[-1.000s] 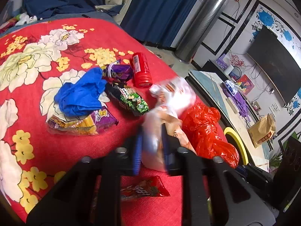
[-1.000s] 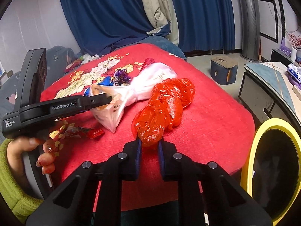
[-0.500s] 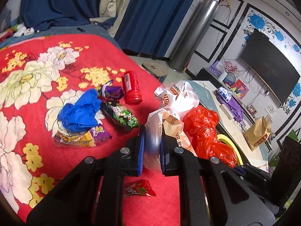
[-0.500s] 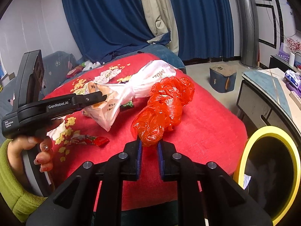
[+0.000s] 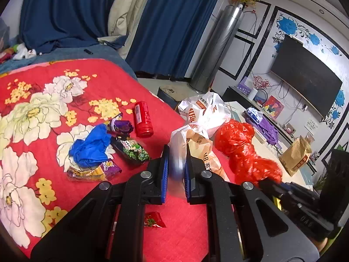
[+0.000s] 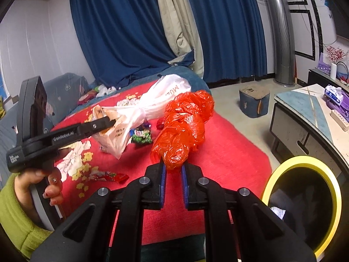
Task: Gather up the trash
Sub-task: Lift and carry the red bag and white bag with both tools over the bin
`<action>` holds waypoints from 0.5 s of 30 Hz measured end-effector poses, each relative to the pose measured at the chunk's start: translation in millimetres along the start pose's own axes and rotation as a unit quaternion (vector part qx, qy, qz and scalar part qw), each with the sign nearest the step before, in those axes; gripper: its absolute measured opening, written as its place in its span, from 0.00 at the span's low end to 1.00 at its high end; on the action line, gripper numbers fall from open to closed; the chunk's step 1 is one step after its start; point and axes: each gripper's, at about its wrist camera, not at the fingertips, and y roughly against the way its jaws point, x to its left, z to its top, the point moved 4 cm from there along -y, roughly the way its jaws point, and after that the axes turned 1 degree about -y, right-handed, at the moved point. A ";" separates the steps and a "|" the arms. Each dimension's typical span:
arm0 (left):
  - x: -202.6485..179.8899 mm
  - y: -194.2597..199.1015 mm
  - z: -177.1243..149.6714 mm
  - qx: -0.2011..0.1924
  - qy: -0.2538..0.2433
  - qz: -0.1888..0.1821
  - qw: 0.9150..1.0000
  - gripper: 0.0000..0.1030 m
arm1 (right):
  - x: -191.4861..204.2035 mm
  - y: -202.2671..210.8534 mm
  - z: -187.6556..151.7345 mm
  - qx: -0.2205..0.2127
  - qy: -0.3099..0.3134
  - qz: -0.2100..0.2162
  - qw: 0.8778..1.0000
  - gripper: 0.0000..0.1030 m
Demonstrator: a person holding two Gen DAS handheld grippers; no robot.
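Red floral bedspread (image 5: 32,91) on a bed, blue curtains (image 6: 130,32) behind, TV wall on the far side. Left tool (image 5: 175,170) pressed together, pinching the white plastic bag (image 5: 205,113); right tool (image 6: 173,173) pinching the tail of the red plastic bag (image 6: 185,128). Compared with a second ago both bags have come up off the bedspread: the white one now hangs clear from the left tool instead of lying slumped, and the red one is lifted and swung nearer the yellow-rimmed bin (image 6: 303,161) at the right of the right wrist view. So the double pick looks done and transport to the bin looks like the step under way. Still on the bed: blue glove-like wad (image 5: 91,146), red can (image 5: 142,119), purple wrapper (image 5: 121,126), green snack packet (image 5: 133,150), yellow-purple packet (image 5: 93,171), small red candy wrapper (image 5: 153,219). Those remain to collect, so task is early. Risk: thin plastic slipping from the pads mid-carry.
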 end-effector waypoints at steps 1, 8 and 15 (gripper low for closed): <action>0.3 0.2 0.4 -0.001 -0.001 0.000 1.000 0.07 | -1.5 4.1 1.9 -0.005 -0.001 -0.001 1.000 0.11; -0.3 4.0 3.2 -0.009 -0.001 0.000 1.000 0.07 | -11.3 25.3 5.9 -0.021 -0.007 -0.007 1.000 0.11; -18.7 5.0 -0.9 -0.005 -0.015 -0.023 1.000 0.07 | -35.7 47.4 5.2 -0.035 -0.025 -0.037 0.998 0.11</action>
